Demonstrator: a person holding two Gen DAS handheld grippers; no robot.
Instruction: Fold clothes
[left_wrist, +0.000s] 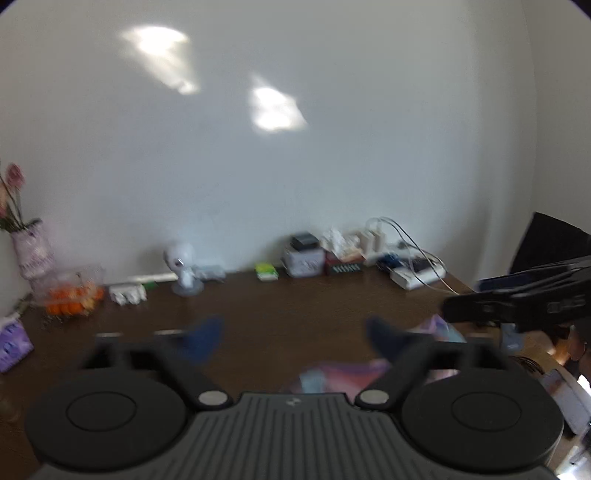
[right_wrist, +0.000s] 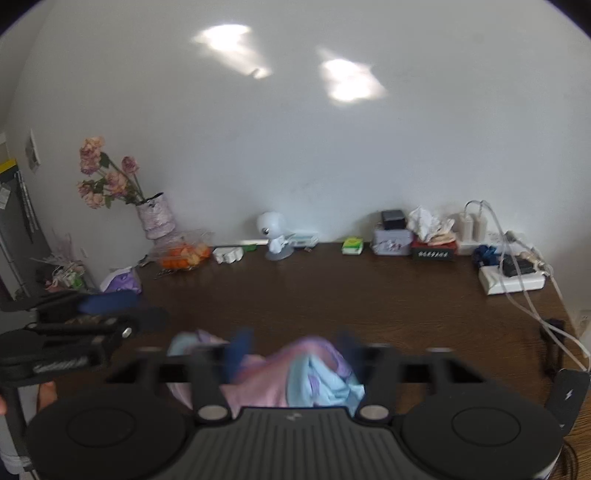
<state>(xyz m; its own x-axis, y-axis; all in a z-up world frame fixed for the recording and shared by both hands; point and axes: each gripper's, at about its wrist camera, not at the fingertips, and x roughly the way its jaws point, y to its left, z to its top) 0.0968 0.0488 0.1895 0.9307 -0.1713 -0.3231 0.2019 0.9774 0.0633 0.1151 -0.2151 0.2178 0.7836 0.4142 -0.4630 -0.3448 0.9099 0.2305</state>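
A crumpled pink and light-blue garment (right_wrist: 295, 376) lies bunched on the brown wooden table (right_wrist: 388, 302), near its front edge. My right gripper (right_wrist: 295, 349) hangs just above it, open, its blue fingertips (right_wrist: 240, 350) spread to either side of the heap without pinching it. In the left wrist view my left gripper (left_wrist: 293, 339) is also open, with only bare table (left_wrist: 295, 302) between its tips; part of the garment (left_wrist: 332, 373) shows below and to the right. Each gripper appears in the other's view: the left gripper (right_wrist: 110, 314) and the right gripper (left_wrist: 517, 302). Both views are blurred.
Along the wall at the table's back stand a vase of dried flowers (right_wrist: 155, 218), a clear tub of orange fruit (right_wrist: 183, 254), a white figurine (right_wrist: 275, 236), small boxes (right_wrist: 391, 236) and a power strip with cables (right_wrist: 513, 277). A purple pack (right_wrist: 122, 282) sits at the left edge.
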